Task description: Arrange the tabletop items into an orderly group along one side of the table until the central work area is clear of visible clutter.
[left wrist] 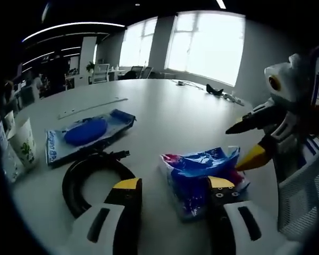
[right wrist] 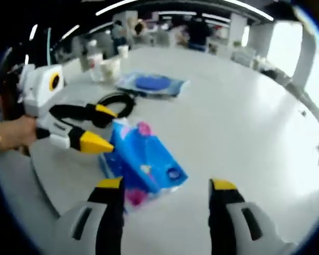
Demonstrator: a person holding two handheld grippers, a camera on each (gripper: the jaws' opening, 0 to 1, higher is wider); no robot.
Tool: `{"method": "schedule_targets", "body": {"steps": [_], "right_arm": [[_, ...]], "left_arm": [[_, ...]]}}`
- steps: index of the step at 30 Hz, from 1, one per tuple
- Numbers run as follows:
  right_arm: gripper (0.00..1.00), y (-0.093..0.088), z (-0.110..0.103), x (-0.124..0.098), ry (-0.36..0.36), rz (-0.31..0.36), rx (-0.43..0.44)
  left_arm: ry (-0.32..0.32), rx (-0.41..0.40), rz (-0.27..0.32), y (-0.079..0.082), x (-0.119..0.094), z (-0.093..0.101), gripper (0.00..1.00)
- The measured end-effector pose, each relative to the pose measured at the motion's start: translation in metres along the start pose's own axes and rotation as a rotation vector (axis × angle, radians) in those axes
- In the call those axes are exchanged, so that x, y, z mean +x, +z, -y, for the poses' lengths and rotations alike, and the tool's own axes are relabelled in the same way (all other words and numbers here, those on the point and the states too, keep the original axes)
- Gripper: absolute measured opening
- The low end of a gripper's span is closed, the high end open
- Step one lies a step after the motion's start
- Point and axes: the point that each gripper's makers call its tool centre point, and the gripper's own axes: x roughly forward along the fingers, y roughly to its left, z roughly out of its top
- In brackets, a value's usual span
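A crinkled blue plastic packet (left wrist: 202,175) with pink and red patches lies flat near the edge of the pale tabletop (left wrist: 170,111). Just beside it sits a coiled black cable (left wrist: 93,175), its plug end pointing toward the packet. Farther in lies a flat clear pouch holding a round blue pad (left wrist: 87,132). Beyond the coil, paper cups with green print (left wrist: 24,143) stand upright at the tabletop's edge.

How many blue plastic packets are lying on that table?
2. One blue packet with pink ends lies just ahead of the left gripper, and a flatter clear packet with a blue round thing inside lies beyond the black cable coil. More could be out of view.
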Motion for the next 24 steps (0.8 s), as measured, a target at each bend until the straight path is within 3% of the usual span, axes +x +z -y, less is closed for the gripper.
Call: {"method": "schedule_targets", "body": {"steps": [9, 20, 24], "right_arm": [[0.42, -0.016, -0.009, -0.003, 0.01, -0.029, 0.085], [0.25, -0.03, -0.015, -0.002, -0.003, -0.064, 0.127], [0.19, -0.033, -0.017, -0.003, -0.006, -0.068, 0.157]], "left_arm": [[0.008, -0.003, -0.022, -0.004, -0.001, 0.0, 0.4], [0.027, -0.03, -0.061, -0.017, -0.007, -0.001, 0.2], [0.027, -0.153, -0.079, -0.025, -0.011, 0.003, 0.14]]}}
